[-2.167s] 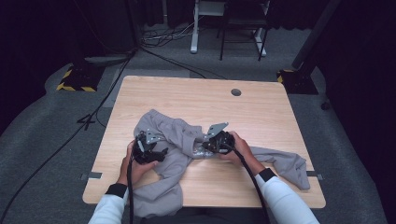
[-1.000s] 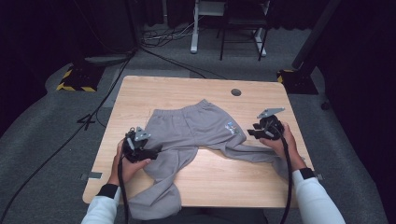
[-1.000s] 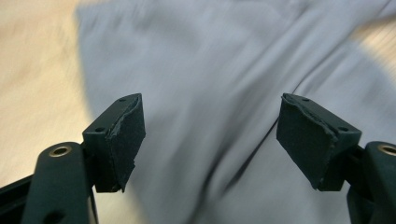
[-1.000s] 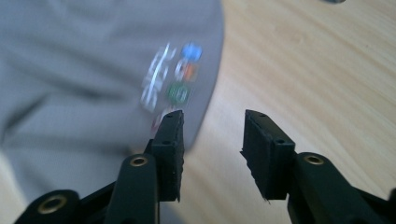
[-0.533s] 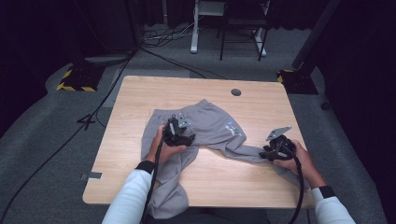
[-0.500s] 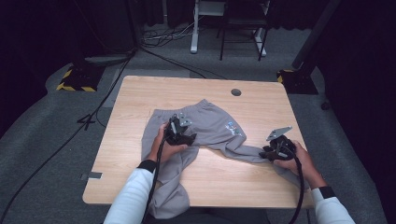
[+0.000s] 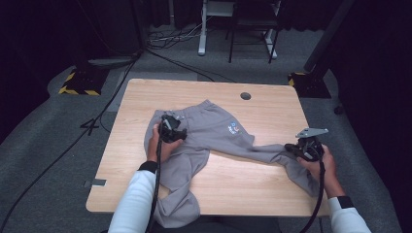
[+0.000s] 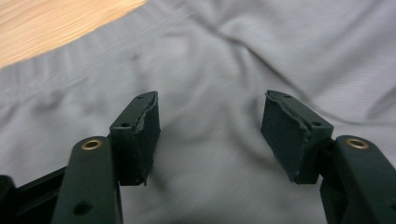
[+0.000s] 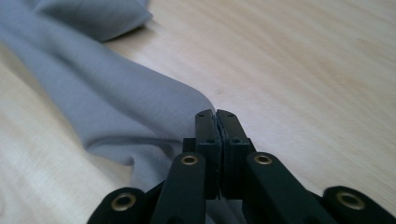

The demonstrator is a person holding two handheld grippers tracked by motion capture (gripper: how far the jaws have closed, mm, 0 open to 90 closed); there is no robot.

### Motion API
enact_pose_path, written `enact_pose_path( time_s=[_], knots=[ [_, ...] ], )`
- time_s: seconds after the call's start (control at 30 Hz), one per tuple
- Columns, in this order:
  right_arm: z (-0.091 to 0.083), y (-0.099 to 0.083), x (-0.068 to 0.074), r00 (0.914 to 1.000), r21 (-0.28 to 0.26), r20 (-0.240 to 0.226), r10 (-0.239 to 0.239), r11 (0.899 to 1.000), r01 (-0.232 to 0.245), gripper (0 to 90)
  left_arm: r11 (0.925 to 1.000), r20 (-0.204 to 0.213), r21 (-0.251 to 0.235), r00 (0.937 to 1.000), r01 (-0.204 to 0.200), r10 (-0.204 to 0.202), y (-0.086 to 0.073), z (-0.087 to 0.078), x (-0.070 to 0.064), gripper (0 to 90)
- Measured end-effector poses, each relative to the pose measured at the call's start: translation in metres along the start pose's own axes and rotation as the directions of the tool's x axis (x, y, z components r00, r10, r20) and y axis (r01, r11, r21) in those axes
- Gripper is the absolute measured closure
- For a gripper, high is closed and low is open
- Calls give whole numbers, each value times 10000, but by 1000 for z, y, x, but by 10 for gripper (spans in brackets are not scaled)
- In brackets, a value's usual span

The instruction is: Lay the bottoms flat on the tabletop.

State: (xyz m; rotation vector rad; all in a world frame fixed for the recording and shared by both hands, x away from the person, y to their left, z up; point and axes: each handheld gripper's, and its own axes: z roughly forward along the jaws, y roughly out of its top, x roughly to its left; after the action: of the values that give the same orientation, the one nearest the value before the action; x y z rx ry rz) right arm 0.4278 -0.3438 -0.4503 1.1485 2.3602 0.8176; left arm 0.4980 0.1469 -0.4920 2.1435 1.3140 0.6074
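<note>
Grey sweatpants (image 7: 214,131) lie spread on the wooden table (image 7: 272,102), waistband toward the far side. My left gripper (image 7: 171,130) hovers over the pants' left hip. In the left gripper view it (image 8: 210,100) stands open just above the grey fabric (image 8: 280,46), with nothing between the jaws. My right gripper (image 7: 297,148) sits at the right front on the stretched-out right pant leg (image 7: 272,153). In the right gripper view it (image 9: 216,114) is shut, and the leg's fabric (image 9: 116,107) runs up to and under the jaws. The left pant leg (image 7: 180,208) hangs over the table's front edge.
A round cable hole (image 7: 245,95) is in the table's far right part. Bare wood (image 9: 303,60) lies beyond the right gripper. Cables (image 7: 116,92), a yellow-striped base (image 7: 77,82) and desk legs (image 7: 201,29) stand on the grey floor behind.
The bunched pants got pulled flat. My right gripper dragged one leg to the right front. My left gripper moved from the pants' left edge up to the hip. Little has moved in the last half second.
</note>
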Motion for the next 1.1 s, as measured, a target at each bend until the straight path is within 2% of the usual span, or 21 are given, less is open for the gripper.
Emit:
enact_pose_path(
  time_s=[0.1,0.13,0.2,0.23,0.27,0.3,0.37,0.43,0.5,0.57,0.63,0.67,0.7,0.73,0.8,0.83,0.87,0.9,0.97,1.03,1.1],
  knots=[
    [-1,2,-8,9976,-224,414,557,9982,-548,879,9978,-355,136,9973,654,-649,-7,-4,22,370],
    [0,3,-10,9969,-244,489,609,9979,-597,878,9970,-342,135,9966,761,-756,-9,-5,27,368],
    [4,5,-11,9963,-215,717,480,9987,-465,864,9966,-693,193,9945,806,-791,-14,-9,38,368],
    [8,5,-11,9929,-170,1114,428,9990,-411,801,9961,-789,209,9934,852,-833,-16,-10,41,369],
    [11,6,-12,9922,-165,1151,484,9988,-468,749,9942,-859,256,9911,1043,-1017,-19,-13,48,369],
    [14,5,-12,9936,-34,985,550,9985,-550,699,9932,-962,226,9891,1143,-1116,-22,-14,54,369],
    [14,4,-12,9923,158,1070,625,9978,-646,600,9900,-1124,201,9842,1399,-1368,-29,-18,66,369],
    [11,1,-13,9967,141,401,712,9973,-718,562,9851,-1286,188,9775,1712,-1674,-35,-22,77,369],
    [8,-2,-9,9986,389,340,412,9983,-425,531,9805,-1537,117,9692,1963,-1923,-40,-25,83,368],
    [6,-6,-6,9998,551,99,170,9983,-175,521,9783,-1455,101,9682,2070,-2034,-44,-27,89,366],
    [4,-10,-6,9995,836,325,-31,9965,3,512,9784,-1468,159,9684,2061,-2016,-46,-29,90,342],
    [1,-13,-9,9998,932,185,-21,9956,3,509,9771,-1459,260,9678,2112,-2053,-46,-31,89,338],
    [-2,-16,-13,9996,951,233,132,9954,-154,504,9788,-1479,294,9693,2029,-1965,-46,-31,88,319],
    [-5,-19,-16,9994,908,227,270,9954,-289,506,9821,-1274,237,9749,1871,-1826,-47,-34,85,303],
    [-13,-27,-25,9986,793,141,519,9954,-528,505,9861,-533,-212,9847,1650,-1659,-48,-40,77,287],
    [-16,-31,-29,9977,830,131,660,9943,-669,506,9896,-115,-433,9904,1373,-1379,-49,-45,70,286],
    [-18,-36,-33,9971,875,144,747,9933,-756,507,9940,415,-677,9957,859,-832,-50,-51,58,281],
    [-19,-43,-37,9954,969,242,923,9908,-942,507,9963,662,-713,9969,481,-434,-51,-54,50,272],
    [-17,-52,-43,9935,1171,451,1042,9871,-1089,522,9967,1254,-576,9900,-573,641,-53,-61,28,268],
    [-14,-59,-47,9895,1357,694,1268,9815,-1353,525,9928,1463,-527,9826,-1080,1146,-56,-67,12,261],
    [-14,-63,-55,9815,1213,1024,1618,9773,-1738,546,9917,1638,-471,9785,-1193,1255,-60,-70,3,262]
  ],
)
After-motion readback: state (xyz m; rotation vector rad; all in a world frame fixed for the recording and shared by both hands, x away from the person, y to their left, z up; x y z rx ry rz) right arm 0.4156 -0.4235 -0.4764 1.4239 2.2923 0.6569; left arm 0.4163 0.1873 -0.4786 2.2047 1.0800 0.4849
